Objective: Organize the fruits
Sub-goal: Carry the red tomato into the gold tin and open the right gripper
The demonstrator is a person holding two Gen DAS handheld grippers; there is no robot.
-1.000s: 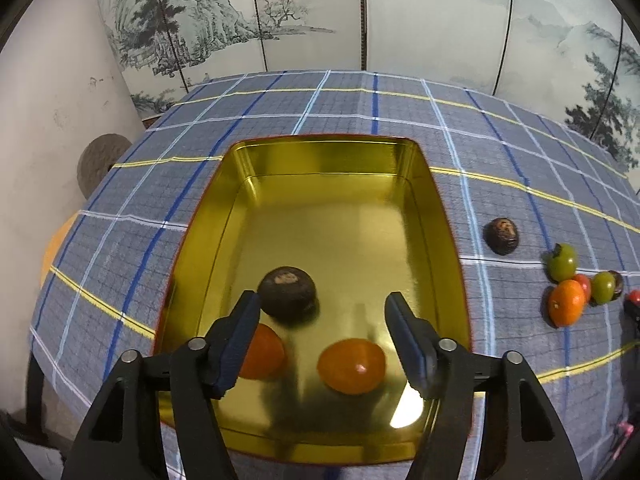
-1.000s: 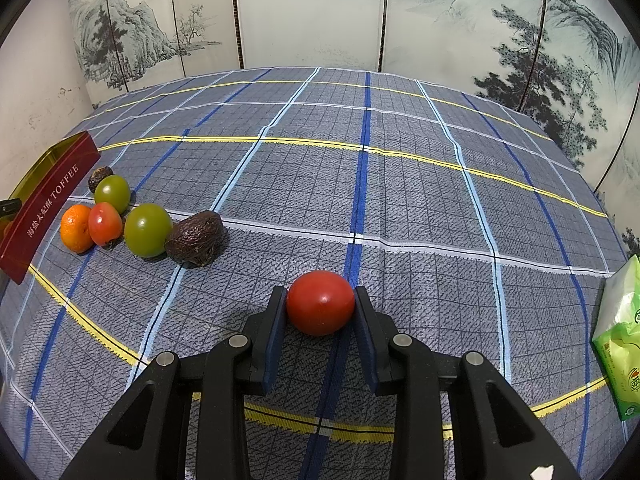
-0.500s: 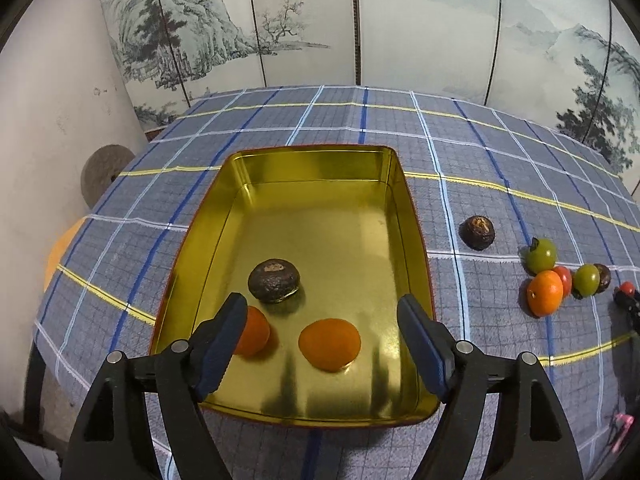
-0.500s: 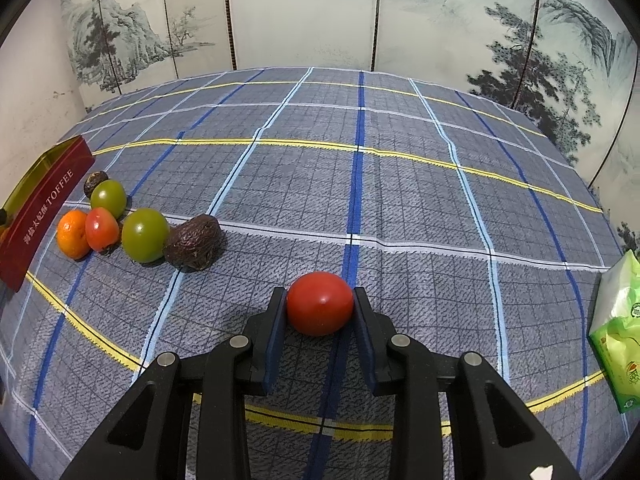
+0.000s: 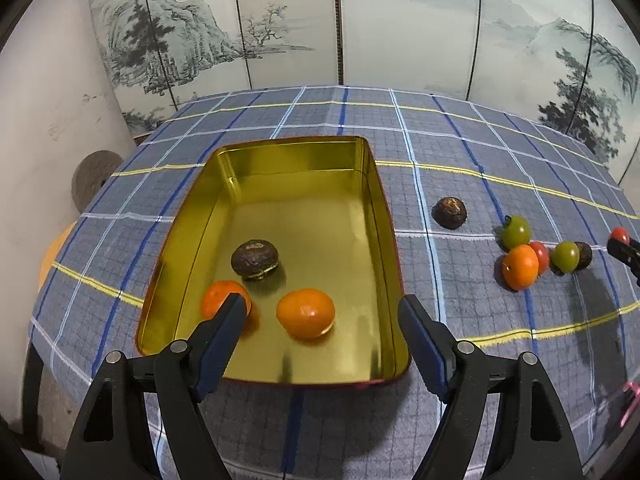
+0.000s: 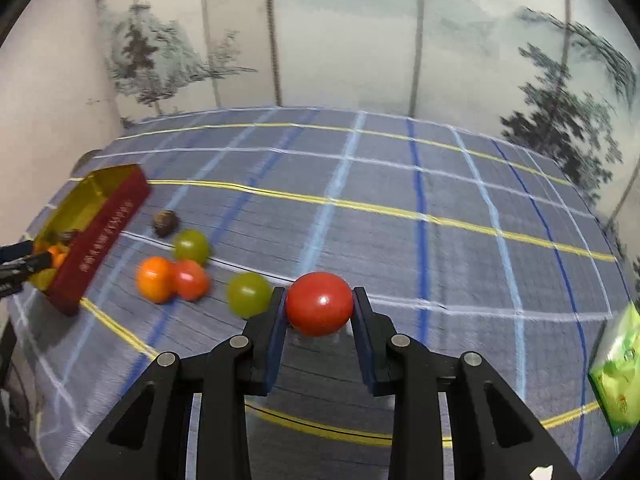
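Observation:
A gold tin tray (image 5: 384, 216) with red outer walls holds a dark brown fruit (image 5: 254, 259) and two oranges (image 5: 306, 313). My left gripper (image 5: 322, 312) is open and empty above the tray's near end. My right gripper (image 6: 319, 304) is shut on a red tomato (image 6: 320, 303), held above the cloth. Loose on the cloth lie a brown fruit (image 5: 450, 213), green tomatoes (image 5: 516, 232), an orange (image 5: 520, 267) and a small red tomato (image 5: 541, 255). The tray also shows in the right wrist view (image 6: 100, 236).
The table has a blue plaid cloth (image 5: 460, 140). A painted folding screen (image 5: 400, 20) stands behind it. A green packet (image 6: 618, 368) lies at the right edge. A round grey object (image 5: 94, 178) sits left of the table by the white wall.
My left gripper pulled back and up from the tray, still open. My right gripper lifted the red tomato and swung left toward the loose fruit and the tray.

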